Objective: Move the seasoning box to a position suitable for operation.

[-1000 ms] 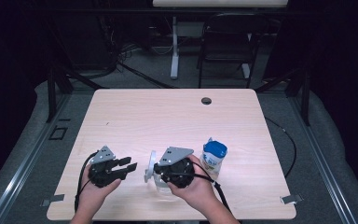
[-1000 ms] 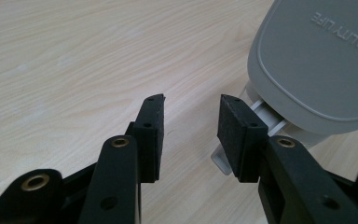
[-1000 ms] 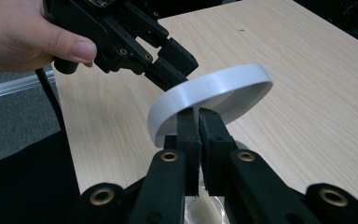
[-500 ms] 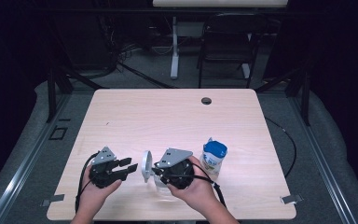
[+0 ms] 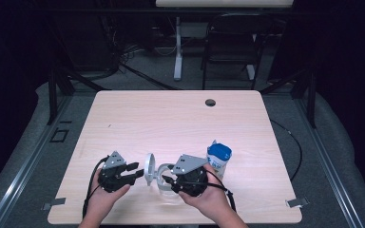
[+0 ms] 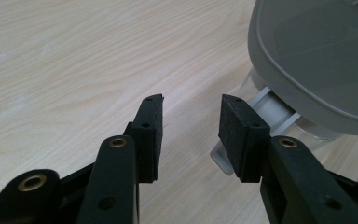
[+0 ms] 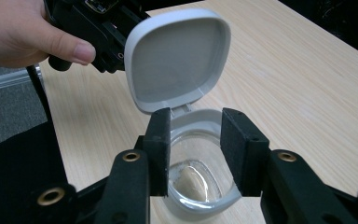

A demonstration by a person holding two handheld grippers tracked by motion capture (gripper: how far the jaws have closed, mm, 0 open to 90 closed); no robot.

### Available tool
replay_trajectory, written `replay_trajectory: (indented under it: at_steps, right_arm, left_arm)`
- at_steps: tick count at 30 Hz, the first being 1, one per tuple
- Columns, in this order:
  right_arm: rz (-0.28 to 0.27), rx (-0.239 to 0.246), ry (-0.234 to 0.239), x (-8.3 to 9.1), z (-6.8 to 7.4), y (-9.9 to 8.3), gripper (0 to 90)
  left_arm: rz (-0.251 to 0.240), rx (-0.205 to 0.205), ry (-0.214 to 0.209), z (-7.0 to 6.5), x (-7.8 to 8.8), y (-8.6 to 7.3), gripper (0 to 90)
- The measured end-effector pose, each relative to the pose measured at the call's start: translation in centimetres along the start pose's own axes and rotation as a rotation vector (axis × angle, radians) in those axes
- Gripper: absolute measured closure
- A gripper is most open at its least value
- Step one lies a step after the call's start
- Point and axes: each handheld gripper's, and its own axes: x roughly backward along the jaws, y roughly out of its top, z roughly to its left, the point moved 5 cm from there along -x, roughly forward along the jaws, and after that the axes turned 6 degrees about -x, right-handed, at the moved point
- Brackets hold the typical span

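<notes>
Hands come in from the near edge of the light wooden table, each holding a black two-jaw gripper. Furthest left, the left gripper points rightward with its jaws parted and nothing between them; in the left gripper view its pads frame bare wood, and the right pad sits just beside the grey hinge of the container's lid.

Next comes the clear container, a glass jar with a grey rim, standing near the table's front edge. Its hinged lid is swung up and stands roughly upright on the side facing the left gripper.

Then the right gripper reaches over the jar. In the right gripper view its jaws are parted over the open mouth, with the raised lid just beyond; whether they touch the rim cannot be told.

Furthest right, a white bottle with a blue cap stands just beside the right hand.
</notes>
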Motion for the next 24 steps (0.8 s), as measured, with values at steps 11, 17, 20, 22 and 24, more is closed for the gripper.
replay_trajectory:
  at_steps: [11, 17, 20, 22, 24]
  right_arm:
    - [-0.019, -0.039, -0.019, 1.5, -1.0, -2.2, 60.3]
    - [-0.043, -0.051, -0.031, 2.6, -1.1, -2.9, 60.5]
    - [-0.058, -0.061, -0.041, 3.3, -1.3, -3.5, 60.7]
    - [-0.059, -0.070, -0.045, 3.6, -1.6, -3.9, 60.6]
    - [-0.060, -0.079, -0.054, 3.8, -1.8, -4.3, 60.0]
  left_arm:
    - [0.014, -0.017, -0.022, -0.6, -0.3, -0.1, 60.9]
    - [0.008, -0.027, -0.036, -1.1, -0.2, 0.0, 62.2]
    - [0.009, -0.027, -0.042, -1.3, -0.1, -0.2, 62.1]
    - [0.017, -0.035, -0.044, -1.5, 0.0, -0.3, 61.8]
    - [0.022, -0.038, -0.046, -1.6, -0.1, -0.3, 61.8]
